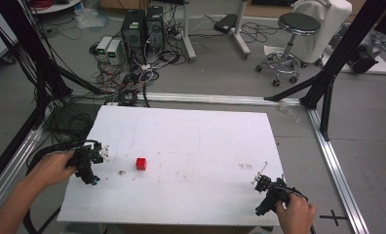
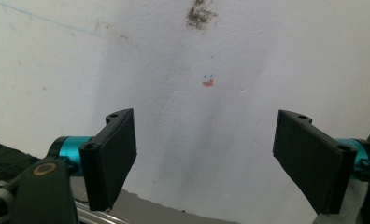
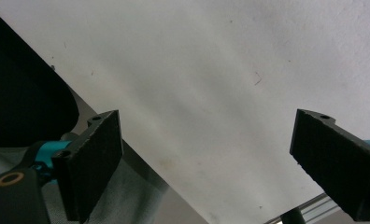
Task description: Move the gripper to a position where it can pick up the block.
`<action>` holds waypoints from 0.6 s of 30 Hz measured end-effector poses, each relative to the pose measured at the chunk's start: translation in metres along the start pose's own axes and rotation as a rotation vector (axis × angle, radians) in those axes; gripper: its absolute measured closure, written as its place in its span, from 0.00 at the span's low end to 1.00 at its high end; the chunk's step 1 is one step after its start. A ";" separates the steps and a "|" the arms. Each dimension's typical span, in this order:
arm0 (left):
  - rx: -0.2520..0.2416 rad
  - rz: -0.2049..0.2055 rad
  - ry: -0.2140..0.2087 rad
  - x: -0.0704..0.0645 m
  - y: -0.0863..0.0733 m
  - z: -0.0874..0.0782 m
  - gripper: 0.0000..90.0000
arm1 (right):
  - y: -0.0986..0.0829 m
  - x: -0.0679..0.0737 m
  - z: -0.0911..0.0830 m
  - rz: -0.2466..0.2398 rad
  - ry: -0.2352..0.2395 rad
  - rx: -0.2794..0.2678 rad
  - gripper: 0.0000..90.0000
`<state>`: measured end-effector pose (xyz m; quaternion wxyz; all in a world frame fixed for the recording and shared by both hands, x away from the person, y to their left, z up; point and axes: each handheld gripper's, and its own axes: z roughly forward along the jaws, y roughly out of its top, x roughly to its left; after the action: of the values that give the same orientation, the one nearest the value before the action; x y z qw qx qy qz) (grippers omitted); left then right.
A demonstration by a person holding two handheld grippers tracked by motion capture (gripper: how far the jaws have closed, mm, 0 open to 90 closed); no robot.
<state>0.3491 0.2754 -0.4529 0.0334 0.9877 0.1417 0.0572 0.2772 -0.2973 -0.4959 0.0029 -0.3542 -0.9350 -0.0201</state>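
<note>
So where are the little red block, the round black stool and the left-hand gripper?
Red block [image 1: 141,163], high view, on its top face.
Stool [image 1: 299,23], high view, on the round black seat.
Left gripper [image 1: 99,165], high view, midway between its fingertips.

The white table [image 1: 191,146] is seen from above, toward twelve o'clock; its surface [image 2: 183,93] is shared, viewed closely, by both gripper views.
</note>
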 end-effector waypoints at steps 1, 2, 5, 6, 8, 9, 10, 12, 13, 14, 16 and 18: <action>-0.001 0.011 -0.002 0.001 0.003 0.000 0.24 | 0.000 0.000 0.000 0.000 0.001 0.000 0.10; 0.008 0.026 0.000 0.002 0.004 -0.001 0.24 | 0.000 0.000 0.000 0.000 0.001 0.000 0.10; 0.010 0.069 0.005 0.005 0.014 -0.004 0.24 | 0.000 0.000 -0.001 0.001 -0.003 -0.004 0.10; 0.010 0.069 0.005 0.005 0.014 -0.004 0.24 | 0.000 0.000 -0.001 0.001 -0.003 -0.004 0.10; 0.012 0.086 0.007 0.007 0.019 -0.006 0.24 | -0.001 -0.001 -0.001 -0.001 0.001 -0.003 0.10; 0.018 0.102 0.007 0.008 0.024 -0.008 0.24 | -0.001 -0.001 -0.001 -0.003 -0.001 -0.003 0.10; 0.018 0.102 0.007 0.008 0.024 -0.008 0.24 | -0.001 -0.001 -0.001 -0.003 -0.001 -0.003 0.10; 0.017 0.119 0.002 0.010 0.030 -0.011 0.24 | -0.001 -0.001 -0.001 -0.002 0.000 -0.008 0.10; 0.017 0.137 0.000 0.011 0.036 -0.013 0.24 | -0.001 0.000 -0.001 -0.003 -0.001 -0.007 0.10; 0.017 0.137 0.000 0.011 0.036 -0.013 0.24 | -0.001 0.000 -0.001 -0.003 -0.001 -0.007 0.10; 0.019 0.158 -0.002 0.013 0.042 -0.015 0.24 | -0.001 0.000 -0.001 -0.001 -0.002 -0.005 0.10; 0.015 0.163 -0.005 0.014 0.048 -0.016 0.24 | -0.001 0.000 -0.001 0.000 -0.002 -0.007 0.10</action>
<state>0.3742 0.2346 -0.4317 0.0215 0.9963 0.0613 0.0565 0.2767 -0.2980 -0.4948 0.0008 -0.3542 -0.9349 -0.0229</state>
